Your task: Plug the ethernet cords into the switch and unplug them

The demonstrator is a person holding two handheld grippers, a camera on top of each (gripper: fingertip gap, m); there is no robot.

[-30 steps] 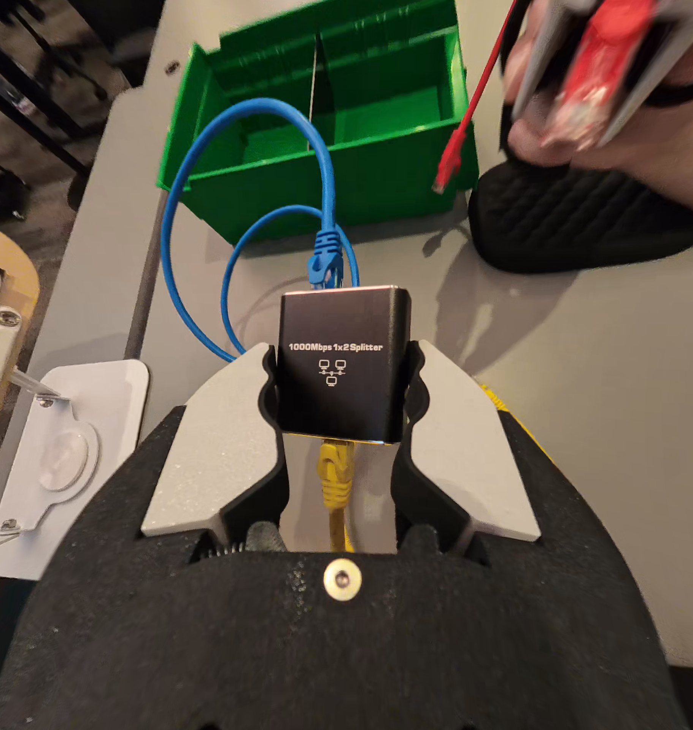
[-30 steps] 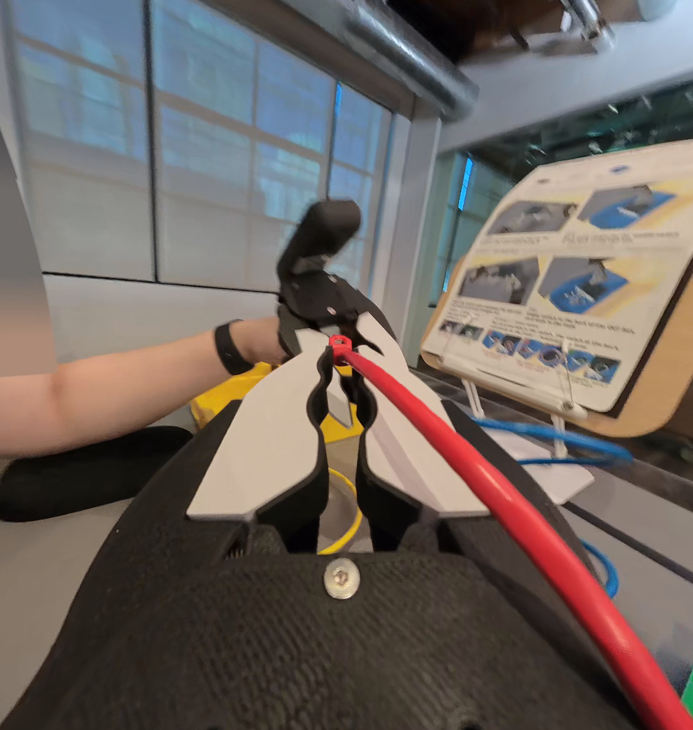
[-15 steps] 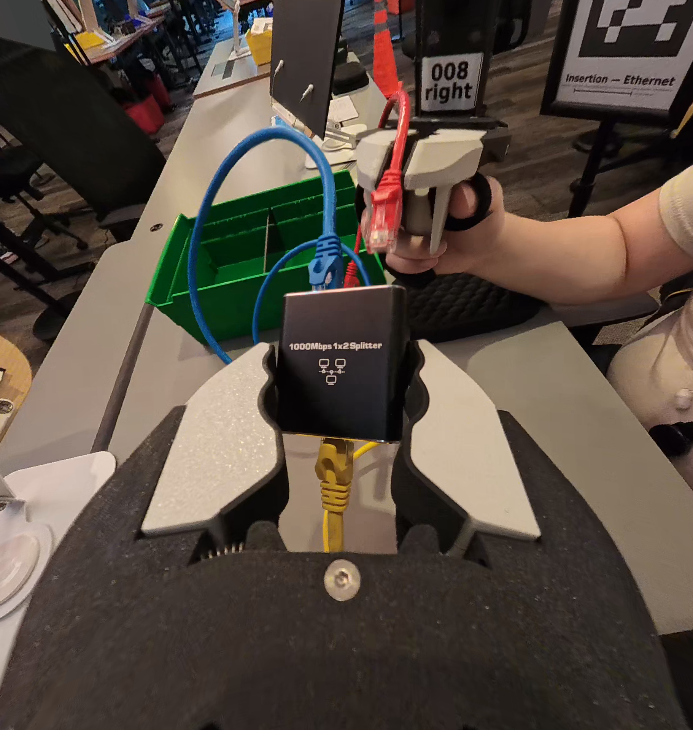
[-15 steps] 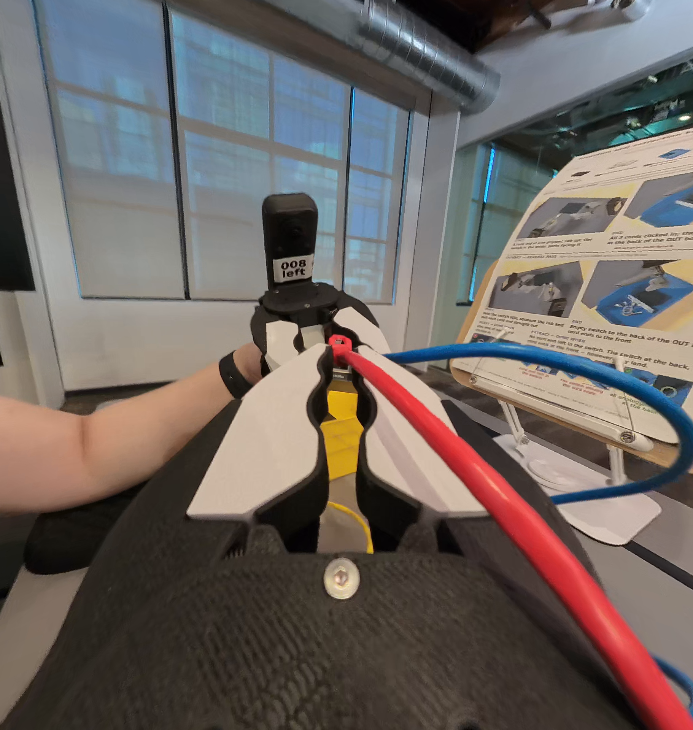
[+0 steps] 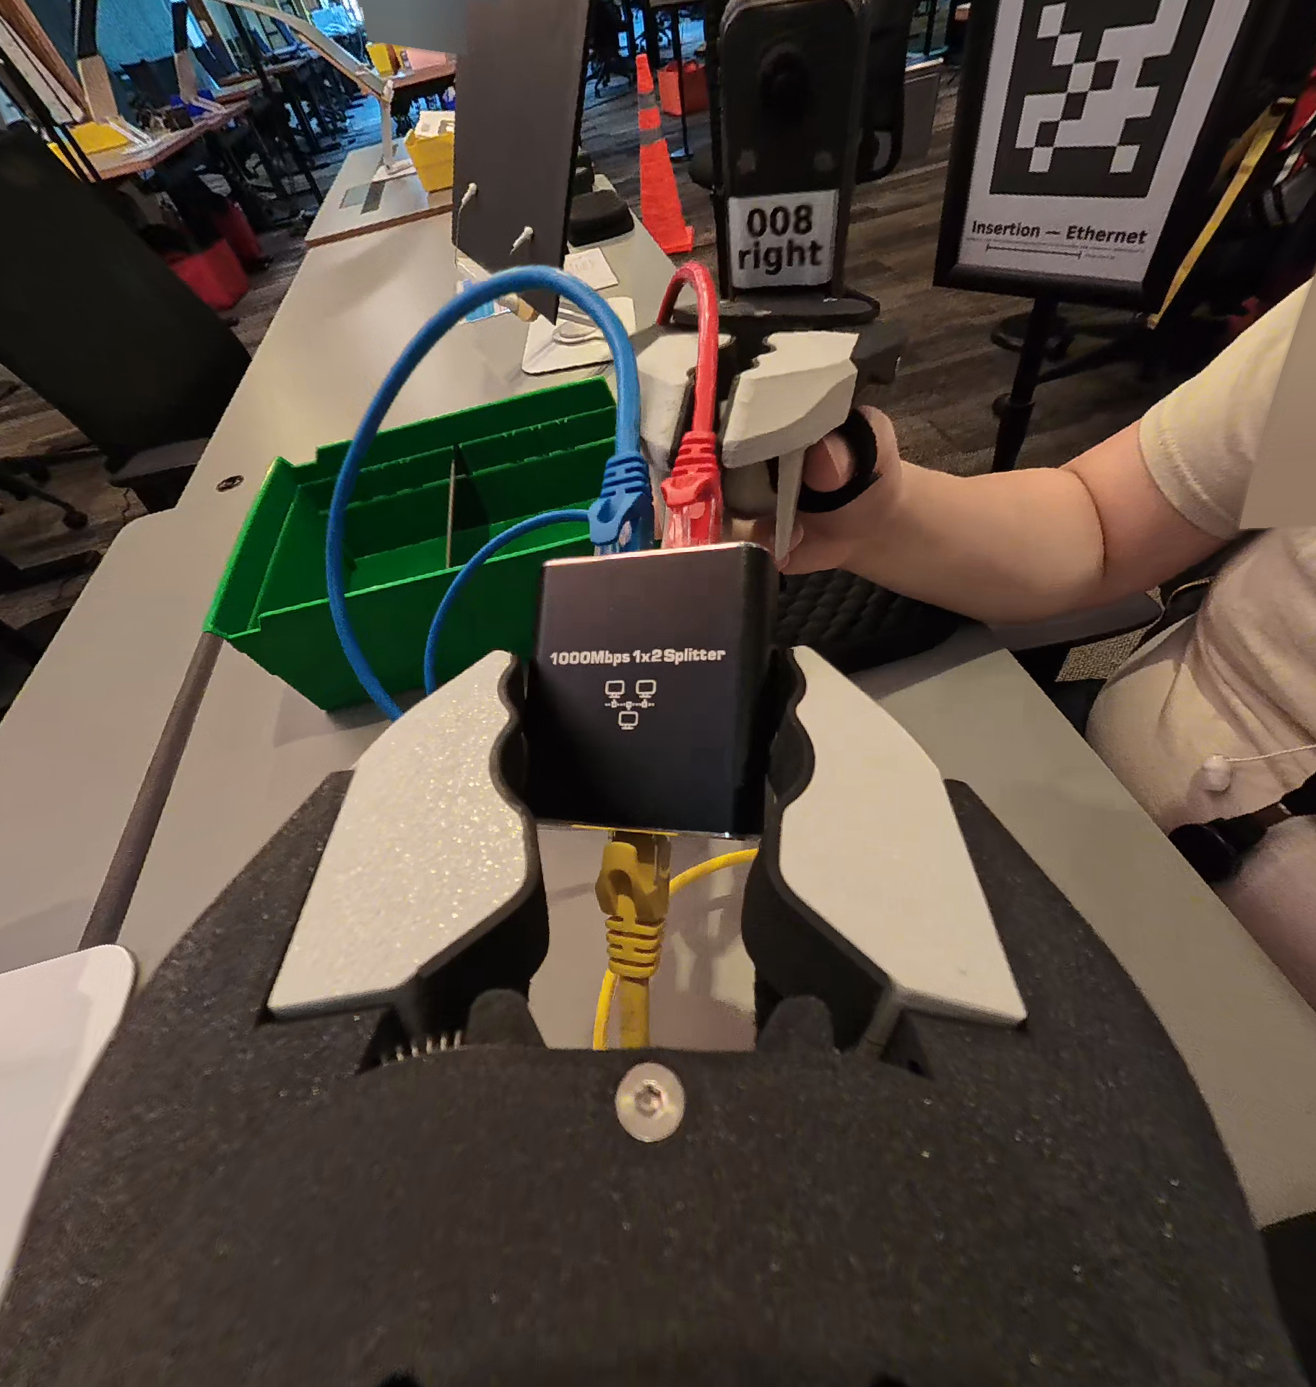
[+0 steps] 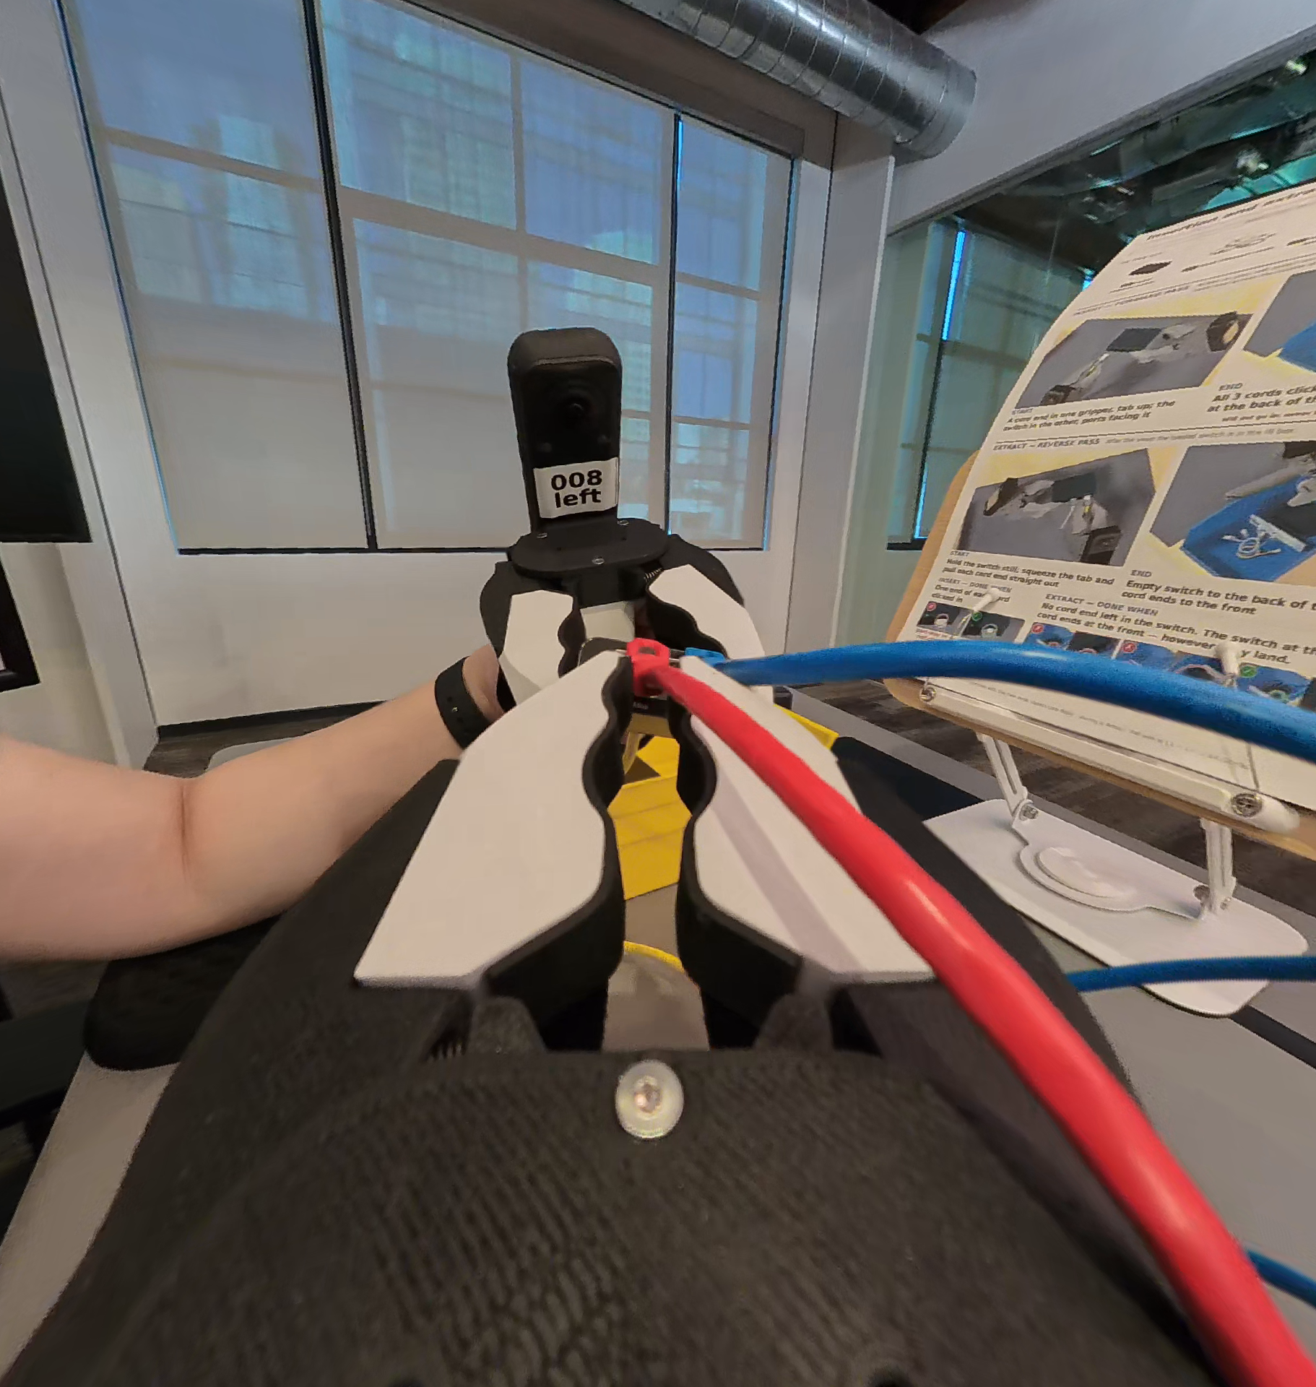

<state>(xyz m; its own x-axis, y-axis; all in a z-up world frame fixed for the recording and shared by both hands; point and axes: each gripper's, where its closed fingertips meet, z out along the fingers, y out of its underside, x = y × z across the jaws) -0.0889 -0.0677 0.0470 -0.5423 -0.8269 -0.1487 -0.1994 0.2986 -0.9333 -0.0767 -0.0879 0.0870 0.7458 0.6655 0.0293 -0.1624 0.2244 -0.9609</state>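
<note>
The left gripper (image 5: 644,720) pinches the black switch (image 5: 644,675), white lettering on top, above the grey surface (image 5: 978,720), its far edge just short of the green bin (image 5: 385,600). The right gripper (image 6: 644,675) pinches the red cord (image 6: 865,848)'s plug at the switch's far edge, just beside the blue cord (image 5: 625,480); a yellow cord (image 5: 632,901) enters the near end. A labelled sign (image 5: 1060,142) stands well behind.

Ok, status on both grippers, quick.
Left gripper: closed on the black switch, pads against its sides.
Right gripper: closed on the red cord's plug, right at the switch's far end.
</note>
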